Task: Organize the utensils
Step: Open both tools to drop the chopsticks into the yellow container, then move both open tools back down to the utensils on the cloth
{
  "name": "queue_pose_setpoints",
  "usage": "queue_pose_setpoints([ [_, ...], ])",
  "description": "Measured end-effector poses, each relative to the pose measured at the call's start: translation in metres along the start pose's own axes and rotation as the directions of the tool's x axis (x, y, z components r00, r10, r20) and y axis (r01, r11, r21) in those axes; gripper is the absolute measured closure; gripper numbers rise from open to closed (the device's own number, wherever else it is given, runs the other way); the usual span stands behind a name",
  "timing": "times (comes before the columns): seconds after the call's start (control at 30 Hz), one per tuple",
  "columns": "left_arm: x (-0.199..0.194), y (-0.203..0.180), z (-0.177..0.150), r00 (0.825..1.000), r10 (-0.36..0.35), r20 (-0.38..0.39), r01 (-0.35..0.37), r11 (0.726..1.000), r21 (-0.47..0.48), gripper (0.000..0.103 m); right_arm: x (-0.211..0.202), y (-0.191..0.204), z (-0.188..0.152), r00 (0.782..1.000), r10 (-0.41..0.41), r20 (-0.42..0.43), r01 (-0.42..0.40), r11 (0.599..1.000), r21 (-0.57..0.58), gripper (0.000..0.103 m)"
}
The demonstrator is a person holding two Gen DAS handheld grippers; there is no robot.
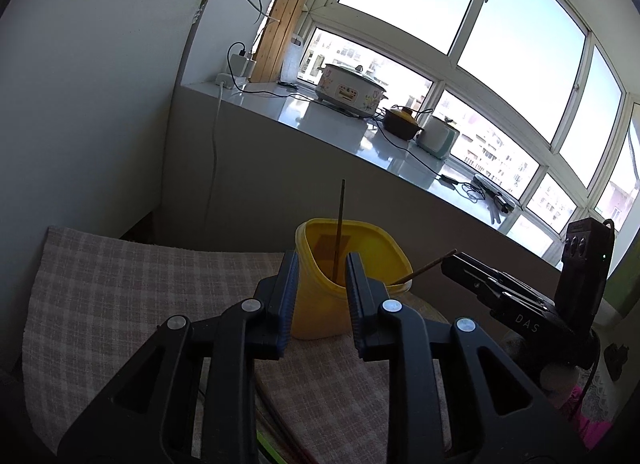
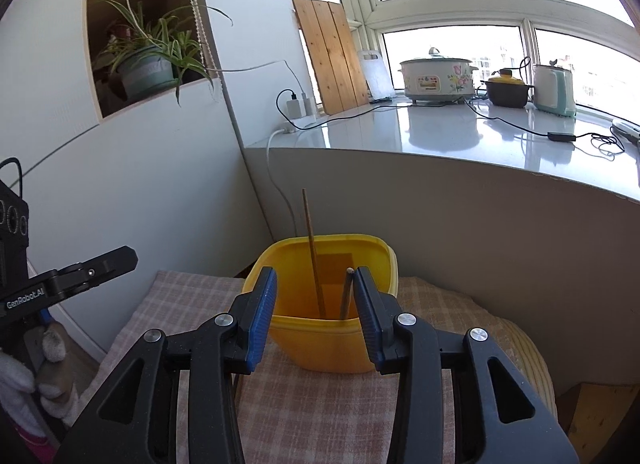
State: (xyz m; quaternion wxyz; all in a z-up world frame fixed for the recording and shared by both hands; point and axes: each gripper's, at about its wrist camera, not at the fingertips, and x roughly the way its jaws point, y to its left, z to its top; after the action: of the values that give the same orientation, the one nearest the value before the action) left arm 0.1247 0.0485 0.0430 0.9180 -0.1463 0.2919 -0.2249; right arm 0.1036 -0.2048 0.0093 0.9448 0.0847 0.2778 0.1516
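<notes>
Chopsticks (image 2: 314,252) in yellow tub (image 2: 320,344)

Left gripper (image 1: 320,300): matte black plastic linkage arms, round silver screws at the pivots, ribbed blue pads (image 1: 289,306) lining the jaws. Right gripper (image 2: 315,318): same build. White "GenRobot.AI" and "DAS" lettering on the bodies; white glove (image 2: 16,380) beside the left gripper.

Blown-out windows (image 1: 460,4), glary counter (image 2: 440,132), perhaps dim foreground, fisheye-warped edges
</notes>
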Motion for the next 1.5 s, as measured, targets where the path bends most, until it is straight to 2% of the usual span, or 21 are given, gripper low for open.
queue_pose_setpoints([
  [0.17, -0.008, 0.024, -0.018, 0.998, 0.052, -0.028, -0.053, 0.998, -0.028, 0.081, -0.004, 0.012, -0.013, 0.999, 0.034, -0.021, -0.035, 0.998, -0.044, 0.064],
  [0.27, -0.008, 0.038, -0.03, 0.995, 0.084, -0.062, -0.087, 0.995, -0.047, 0.073, -0.001, 0.016, -0.024, 0.998, 0.048, -0.041, -0.051, 0.997, -0.063, 0.061],
  [0.3, -0.007, 0.043, -0.035, 0.993, 0.093, -0.078, -0.097, 0.994, -0.056, 0.073, 0.0, 0.018, -0.027, 0.998, 0.052, -0.044, -0.055, 0.996, -0.072, 0.057],
  [0.37, -0.006, 0.054, -0.047, 0.989, 0.104, -0.107, -0.112, 0.991, -0.077, 0.073, 0.001, 0.021, -0.034, 0.998, 0.053, -0.044, -0.057, 0.994, -0.092, 0.042],
  [0.43, -0.002, 0.063, -0.06, 0.985, 0.107, -0.138, -0.121, 0.987, -0.103, 0.073, 0.003, 0.024, -0.041, 0.998, 0.055, -0.042, -0.059, 0.992, -0.108, 0.037],
  [0.67, 0.013, 0.087, -0.103, 0.965, 0.089, -0.245, -0.138, 0.972, -0.191, 0.073, 0.019, 0.035, -0.068, 0.985, 0.085, -0.153, -0.106, 0.985, -0.134, 0.037],
  [0.83, 0.027, 0.081, -0.12, 0.949, 0.075, -0.306, -0.136, 0.973, -0.184, 0.073, 0.035, 0.044, -0.088, 0.967, 0.095, -0.237, -0.131, 0.981, -0.14, 0.037],
  [1.03, 0.045, 0.072, -0.133, 0.932, 0.062, -0.356, -0.128, 0.978, -0.164, 0.073, 0.048, 0.046, -0.103, 0.943, 0.104, -0.315, -0.15, 0.981, -0.124, 0.037],
  [1.33, 0.077, 0.072, -0.136, 0.91, 0.106, -0.401, -0.176, 0.975, -0.139, 0.073, 0.066, 0.042, -0.112, 0.909, 0.12, -0.4, -0.161, 0.985, -0.07, 0.037],
  [1.5, 0.088, 0.071, -0.133, 0.905, 0.154, -0.397, -0.21, 0.972, -0.103, 0.073, 0.075, 0.052, -0.115, 0.895, 0.133, -0.425, -0.183, 0.98, -0.079, 0.045],
])
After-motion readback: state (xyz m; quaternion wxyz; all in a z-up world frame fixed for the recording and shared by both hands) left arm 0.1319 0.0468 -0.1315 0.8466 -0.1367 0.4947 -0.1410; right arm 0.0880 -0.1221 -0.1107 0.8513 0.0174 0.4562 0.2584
